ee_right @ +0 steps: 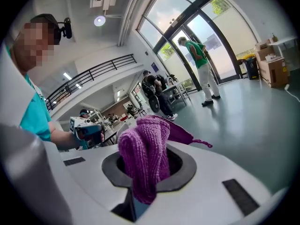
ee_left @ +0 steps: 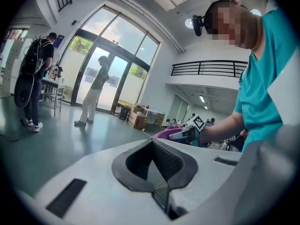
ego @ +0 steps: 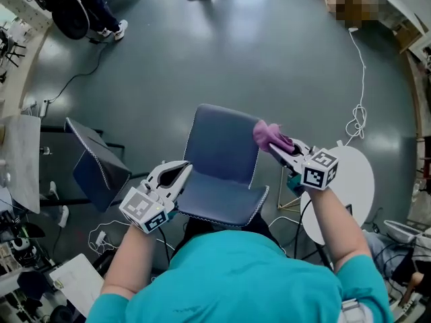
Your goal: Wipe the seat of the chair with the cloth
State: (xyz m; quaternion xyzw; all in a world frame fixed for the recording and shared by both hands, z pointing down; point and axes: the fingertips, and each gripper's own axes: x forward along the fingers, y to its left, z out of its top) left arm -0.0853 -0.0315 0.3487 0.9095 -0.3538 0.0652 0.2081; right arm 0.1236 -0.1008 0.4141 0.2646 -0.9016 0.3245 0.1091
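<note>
holding the cloth (ego: pixel 268 135) by a bunched end, jaws clamped on it, the right gripper (ego: pixel 277 148) hangs over the chair's (ego: pixel 221 155) right side, the left gripper's (ego: pixel 180 171) jaws are together and empty, and the cloth looks soft, light and floppy.

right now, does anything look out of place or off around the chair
Nothing is spilled or damaged. The cloth is bunched in the right gripper, not spread flat. A white cable lies looped loose on the floor beyond the chair.
</note>
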